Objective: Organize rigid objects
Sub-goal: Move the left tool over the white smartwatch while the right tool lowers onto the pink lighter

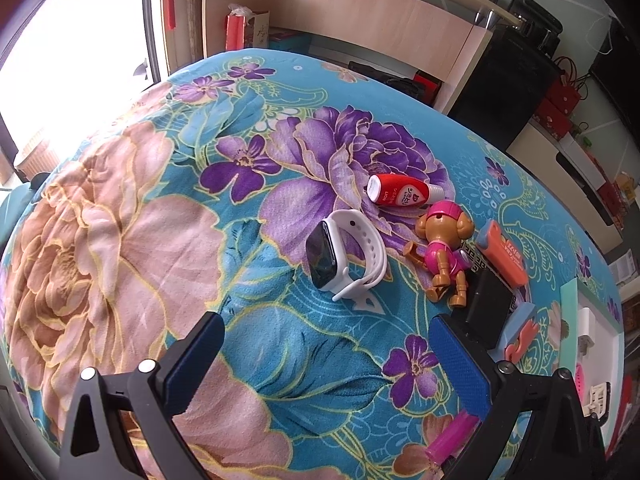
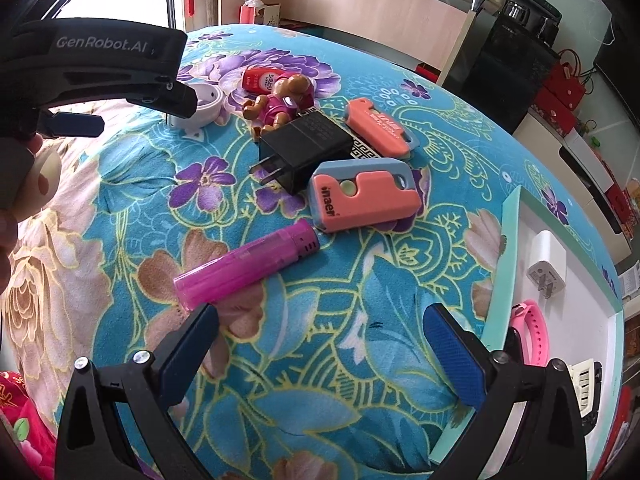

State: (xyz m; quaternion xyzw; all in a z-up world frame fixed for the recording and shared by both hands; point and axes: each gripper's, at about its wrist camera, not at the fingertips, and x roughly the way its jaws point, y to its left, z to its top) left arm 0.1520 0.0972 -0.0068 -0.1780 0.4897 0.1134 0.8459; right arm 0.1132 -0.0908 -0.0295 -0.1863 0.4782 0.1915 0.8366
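Comparing the two views: the left wrist camera shows the white watch (image 1: pixel 346 254) whole, lying on the floral blanket (image 1: pixel 120 208) with the red tube (image 1: pixel 402 193) and the toy dog (image 1: pixel 442 254) just beyond it; the right wrist camera shows only part of that watch, behind the tip of the left gripper (image 2: pixel 120 110).

The right wrist camera alone shows the black charger (image 2: pixel 306 150) in full, touching the nearer of two orange cases (image 2: pixel 364 196), the farther orange case (image 2: pixel 378 128) and the whole pink lighter (image 2: pixel 246 266). It also shows the tray (image 2: pixel 502 248) at the right edge of the bed — a white plug (image 2: pixel 546 268) and a pink band (image 2: pixel 534 336) lie inside it.

Left gripper (image 1: pixel 326 350): fingers spread wide, holding nothing, above bare blanket near the watch. Right gripper (image 2: pixel 320 334): fingers spread wide, holding nothing, the left fingertip (image 2: pixel 200 322) just beside the lighter's base.

Open room lies on the left half of the blanket; the objects cluster toward the tray side.
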